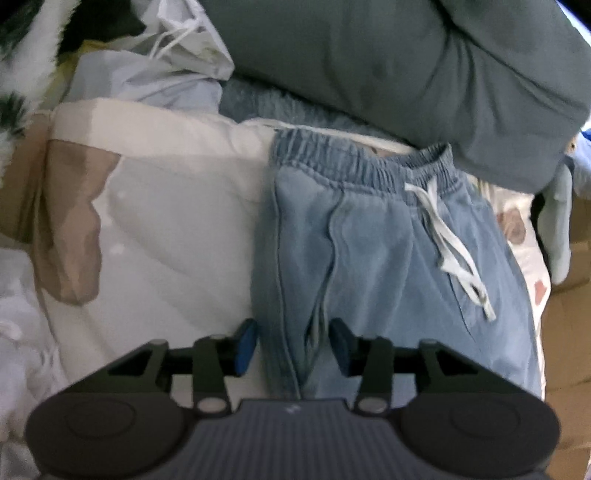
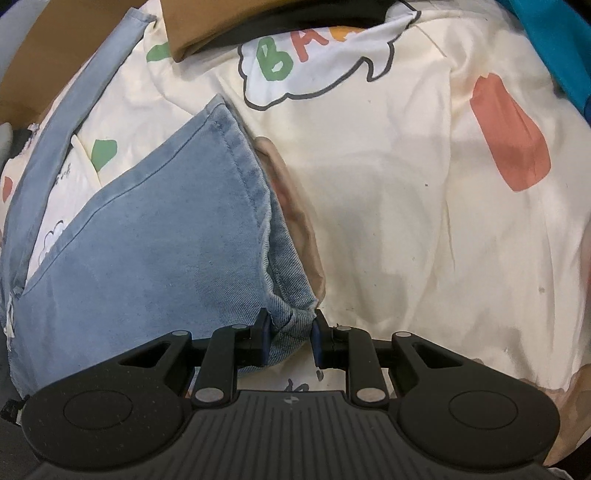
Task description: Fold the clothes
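Note:
Light blue denim trousers (image 1: 388, 258) with an elastic waistband and a white drawstring (image 1: 454, 251) lie on a cream printed bed cover (image 1: 177, 206). My left gripper (image 1: 293, 345) straddles the trousers' folded left edge. Its blue pads (image 1: 245, 345) stand apart on either side of the fold without pressing it, so it is open. In the right wrist view a trouser leg (image 2: 147, 240) lies flat with its stitched hem toward the right. My right gripper (image 2: 290, 334) is shut on the bunched corner of that hem.
A grey-green cushion (image 1: 406, 74) lies just beyond the waistband, and a white plastic bag (image 1: 177, 44) sits at the far left. Brown cardboard (image 2: 192, 26) and a teal cloth (image 2: 554, 44) border the cartoon-printed cover (image 2: 406, 184). More cardboard (image 1: 569, 332) shows at the right.

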